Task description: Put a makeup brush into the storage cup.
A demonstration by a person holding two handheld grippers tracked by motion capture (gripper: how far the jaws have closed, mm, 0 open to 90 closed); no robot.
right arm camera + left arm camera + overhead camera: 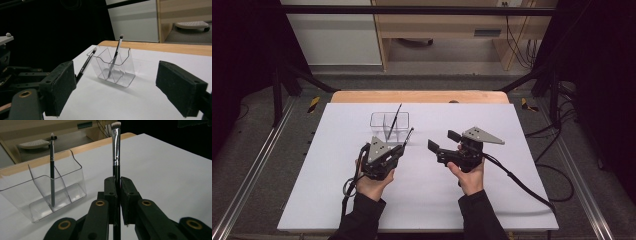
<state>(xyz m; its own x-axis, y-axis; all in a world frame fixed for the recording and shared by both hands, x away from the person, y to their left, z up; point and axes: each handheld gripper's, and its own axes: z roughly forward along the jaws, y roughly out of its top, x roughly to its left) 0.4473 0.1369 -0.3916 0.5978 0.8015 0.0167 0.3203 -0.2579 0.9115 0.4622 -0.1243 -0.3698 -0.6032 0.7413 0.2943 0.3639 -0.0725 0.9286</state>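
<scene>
High view: a white table (422, 200) carries a clear holder (389, 125) near its far edge, with both grippers on the near side of it. Nothing lies between the left gripper (404, 142) and the holder. Two brushes are in sight. One brush (52, 170) stands in the holder, leaning against a divider in a middle compartment, bristles up; the other compartments hold nothing. The second brush (116, 152) is clamped by its handle in the left gripper, whose jaws are fully closed on it, and its bristle end points toward the holder, just beside the holder's near wall and outside it. The right gripper (443, 140) sits well to the right, apart from the holder, its jaws wide apart with nothing between them. Two hands in dark sleeves grip the tools, and a cable (522, 187) trails off the right one across the table.
</scene>
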